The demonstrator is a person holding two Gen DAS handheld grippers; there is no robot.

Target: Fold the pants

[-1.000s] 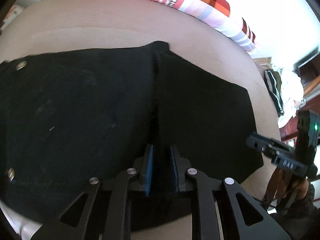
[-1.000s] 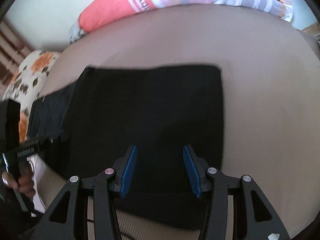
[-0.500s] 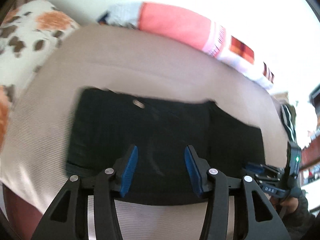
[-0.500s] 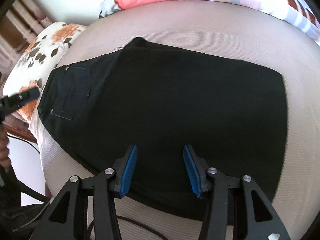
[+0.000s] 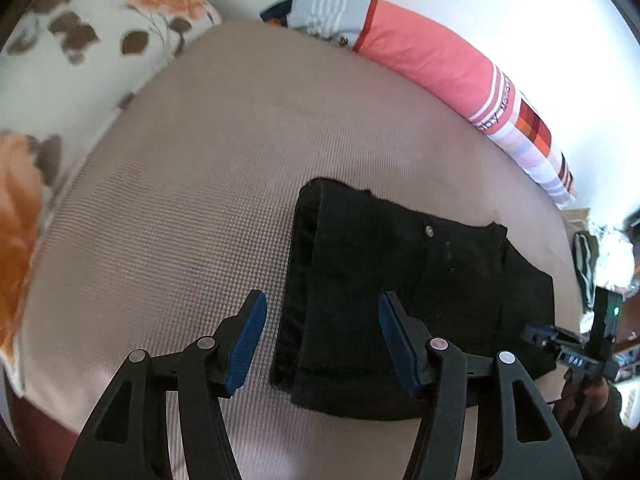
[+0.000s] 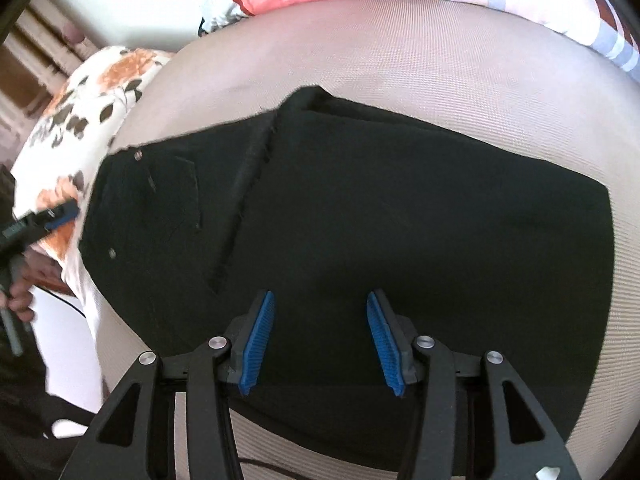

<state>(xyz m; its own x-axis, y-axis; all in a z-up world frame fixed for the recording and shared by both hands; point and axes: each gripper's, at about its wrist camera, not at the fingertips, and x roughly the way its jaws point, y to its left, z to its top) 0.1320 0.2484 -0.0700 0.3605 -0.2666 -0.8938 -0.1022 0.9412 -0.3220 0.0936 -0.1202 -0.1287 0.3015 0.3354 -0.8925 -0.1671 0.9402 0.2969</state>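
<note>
Inspecting from the largest item down, we record a beige bed surface point(image 5: 192, 200) with a woven texture filling both views. Along its far edge lies a long pink pillow with striped ends point(image 5: 432, 60); at its left end sits a white floral cushion point(image 5: 80, 32) with orange and brown print.

We find the black pants point(image 6: 400, 208) lying flat on the bed surface, already folded into a rough rectangle. In the right wrist view the folded-over leg panel covers the right portion, a seam runs diagonally near the middle, and a back pocket with metal rivets shows at the left. In the left wrist view the waistband end forms the left edge of the pants, doubled in layers.

We note the left gripper point(image 5: 320, 340) held above the near left corner of the pants, its blue pads spread; its jaws have just been opening, and the waistband edge shows between the fingers with no pad pressing on it. The right gripper point(image 6: 316, 336) hovers over the near edge of the pants, likewise spread, gripping nothing.

At the left edge of the right wrist view we see a hand point(image 6: 18, 288) on the other gripper's handle.
</note>
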